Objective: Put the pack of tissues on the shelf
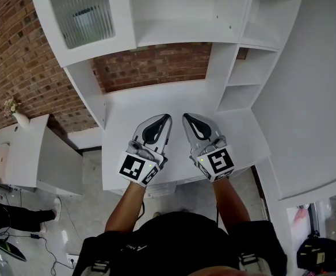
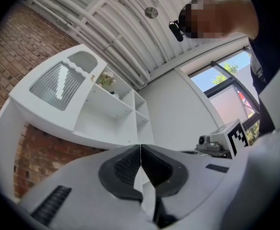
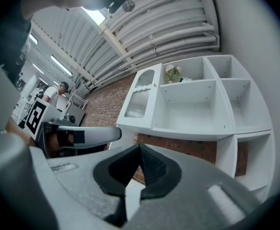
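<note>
Shelf unit [image 1: 179,32], top past the head view's upper edge

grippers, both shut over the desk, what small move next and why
Probably turn the head to look for the tissues: no pack shows in any view, and the left gripper and right gripper are shut on nothing above the desk.

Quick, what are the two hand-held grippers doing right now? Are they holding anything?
Left hand-held gripper: closed, holding nothing.
Right hand-held gripper: closed, holding nothing.
</note>
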Demonstrator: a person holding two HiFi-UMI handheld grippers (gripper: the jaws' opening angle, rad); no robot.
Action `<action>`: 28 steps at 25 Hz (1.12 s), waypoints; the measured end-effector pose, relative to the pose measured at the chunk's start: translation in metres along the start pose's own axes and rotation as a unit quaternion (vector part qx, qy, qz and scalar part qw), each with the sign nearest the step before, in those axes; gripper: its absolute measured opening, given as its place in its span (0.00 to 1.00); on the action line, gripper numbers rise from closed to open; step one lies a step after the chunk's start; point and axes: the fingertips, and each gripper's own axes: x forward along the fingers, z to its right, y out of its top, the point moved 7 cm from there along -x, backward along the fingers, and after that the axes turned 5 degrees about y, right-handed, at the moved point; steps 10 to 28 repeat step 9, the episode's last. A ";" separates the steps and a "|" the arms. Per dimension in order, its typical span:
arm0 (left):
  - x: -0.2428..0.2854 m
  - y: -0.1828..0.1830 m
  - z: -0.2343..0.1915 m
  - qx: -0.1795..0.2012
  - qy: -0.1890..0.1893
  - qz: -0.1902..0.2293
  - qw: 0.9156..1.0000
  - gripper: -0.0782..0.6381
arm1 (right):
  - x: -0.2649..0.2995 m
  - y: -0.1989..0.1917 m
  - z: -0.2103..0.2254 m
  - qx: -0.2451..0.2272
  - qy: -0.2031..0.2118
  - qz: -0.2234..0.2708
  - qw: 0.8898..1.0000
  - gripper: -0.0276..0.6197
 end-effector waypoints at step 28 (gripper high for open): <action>0.007 -0.003 0.011 0.001 0.000 -0.001 1.000 0.11 | -0.012 -0.002 0.012 0.013 -0.006 0.003 1.000 0.05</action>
